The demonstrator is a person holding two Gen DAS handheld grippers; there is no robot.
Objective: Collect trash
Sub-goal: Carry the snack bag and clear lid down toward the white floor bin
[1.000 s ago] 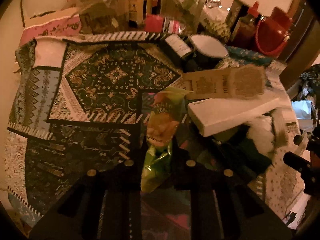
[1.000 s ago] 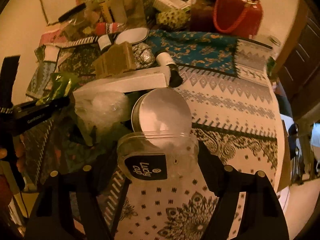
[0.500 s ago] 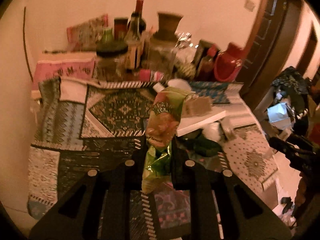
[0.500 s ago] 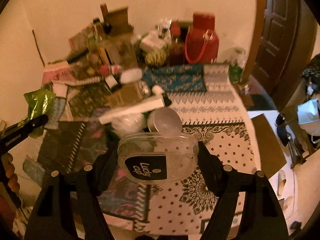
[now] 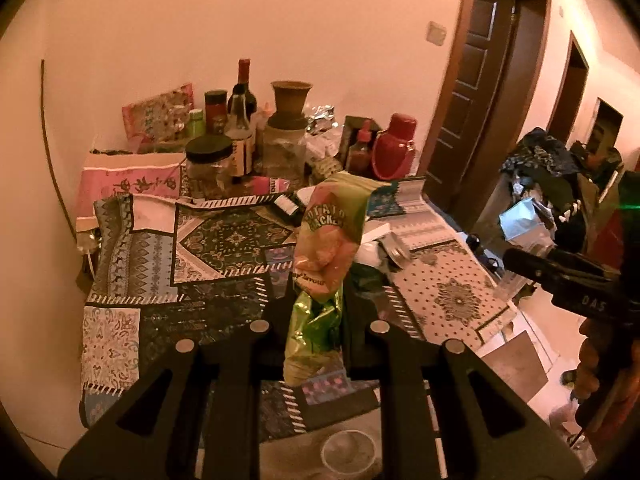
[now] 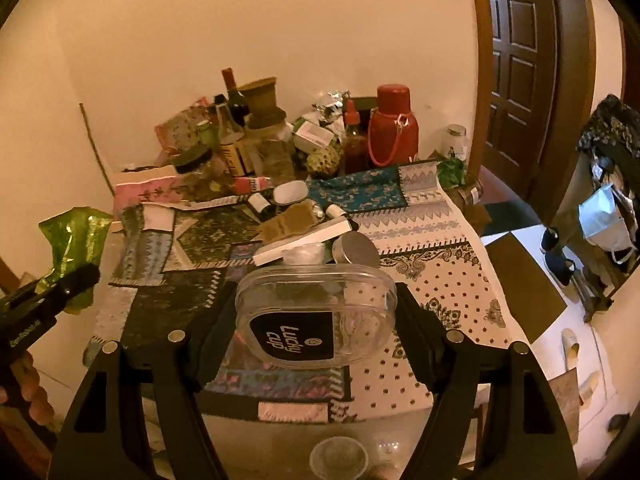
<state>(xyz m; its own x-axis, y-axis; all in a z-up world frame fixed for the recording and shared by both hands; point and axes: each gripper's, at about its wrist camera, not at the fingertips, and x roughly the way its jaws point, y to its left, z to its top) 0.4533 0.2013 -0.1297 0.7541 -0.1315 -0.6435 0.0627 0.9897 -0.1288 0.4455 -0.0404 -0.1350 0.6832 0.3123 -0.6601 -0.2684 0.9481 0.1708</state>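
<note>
The left gripper (image 5: 316,312) pinches a crinkly green and orange chip bag (image 5: 326,256) and the right gripper (image 6: 316,312) squeezes a clear plastic cup (image 6: 316,312), both above the patterned table cloth (image 6: 440,304).

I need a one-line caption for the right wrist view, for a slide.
Right hand-held gripper holding a clear "Lucky cup" plastic cup above a cluttered, cloth-covered table.

Probably a home: a cloth-covered table (image 6: 440,304) crowded with bottles (image 6: 234,136), beside panelled doors (image 6: 516,68).
</note>
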